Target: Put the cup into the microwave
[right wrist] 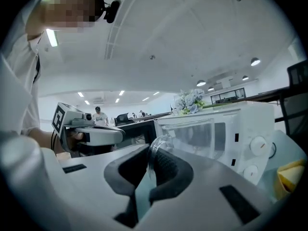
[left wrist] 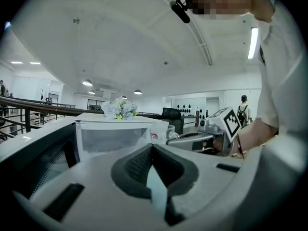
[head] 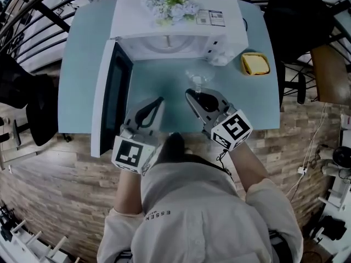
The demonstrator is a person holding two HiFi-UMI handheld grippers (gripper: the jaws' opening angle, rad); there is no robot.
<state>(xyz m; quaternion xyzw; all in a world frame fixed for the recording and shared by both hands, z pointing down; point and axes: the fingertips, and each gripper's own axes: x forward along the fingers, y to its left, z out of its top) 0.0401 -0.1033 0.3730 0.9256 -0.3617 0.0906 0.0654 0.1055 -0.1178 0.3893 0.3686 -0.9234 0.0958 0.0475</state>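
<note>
Clear cup [head: 197, 80] pinched at its rim by right tongs [head: 194, 92] at frame centre, left tongs [head: 159, 99] pressed together (nothing held), microwave [head: 175, 43] left open at top centre of desk [head: 82, 64].

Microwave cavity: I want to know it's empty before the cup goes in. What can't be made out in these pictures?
- Microwave cavity: head view, hidden under its own top; both gripper views, pale and hazy.
- Cup body: right gripper view, the right tongs cover all but its rim.
- Label on the microwave: head view, too small to read.
</note>
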